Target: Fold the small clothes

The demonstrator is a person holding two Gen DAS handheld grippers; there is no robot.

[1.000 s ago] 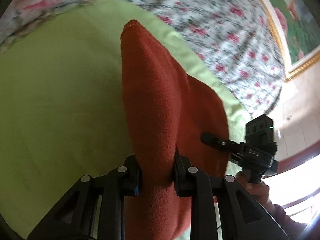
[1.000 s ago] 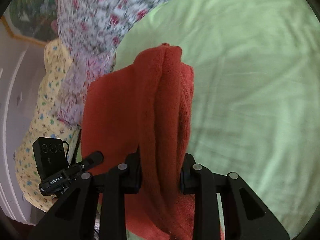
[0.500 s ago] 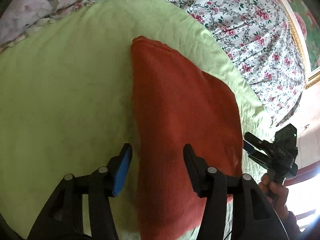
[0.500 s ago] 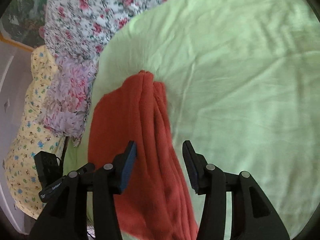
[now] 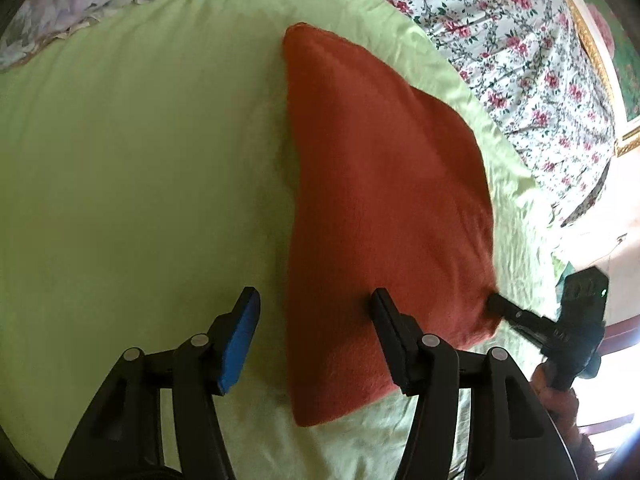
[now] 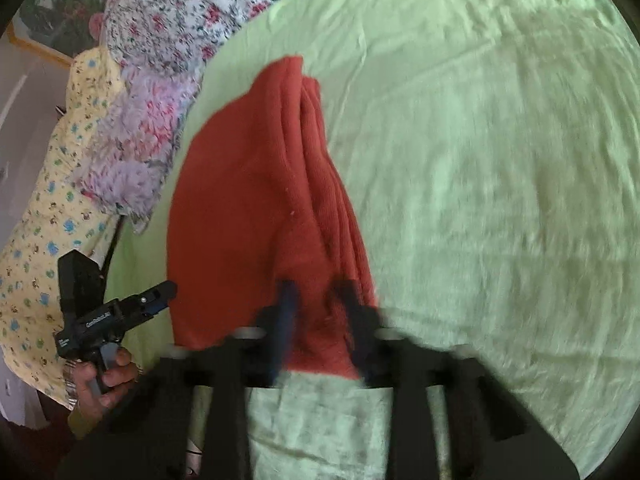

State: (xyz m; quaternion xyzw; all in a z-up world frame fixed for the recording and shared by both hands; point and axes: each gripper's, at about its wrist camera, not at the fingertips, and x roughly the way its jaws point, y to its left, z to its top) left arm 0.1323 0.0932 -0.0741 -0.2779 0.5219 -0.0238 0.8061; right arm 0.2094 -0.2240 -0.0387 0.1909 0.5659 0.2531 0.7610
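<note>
Looking along the left gripper [image 5: 314,330], its fingers [image 5: 244,316] are spread wide and released, straddling the near left edge of the folded red garment [image 5: 384,200] without pinching it; the right-hand finger sits over the cloth, the blue-padded one over bare sheet. The right gripper [image 6: 318,308] is motion-blurred, fingers [image 6: 286,300] only partly apart around the garment's near end, and I honestly can't tell if they're gripping it or not. The garment lies flat on the light green sheet [image 5: 132,168] of the bed, folded layers stacked along its right edge in the right wrist view. Past the garment's far end there's a floral quilt [image 5: 512,40], a fluffy pink-purple pillow [image 6: 132,152] off to its side, and a gold-framed picture [image 5: 604,48] beyond the quilt. The person's left hand [image 6: 104,380] grips its handle low, beside the garment's near corner.
</note>
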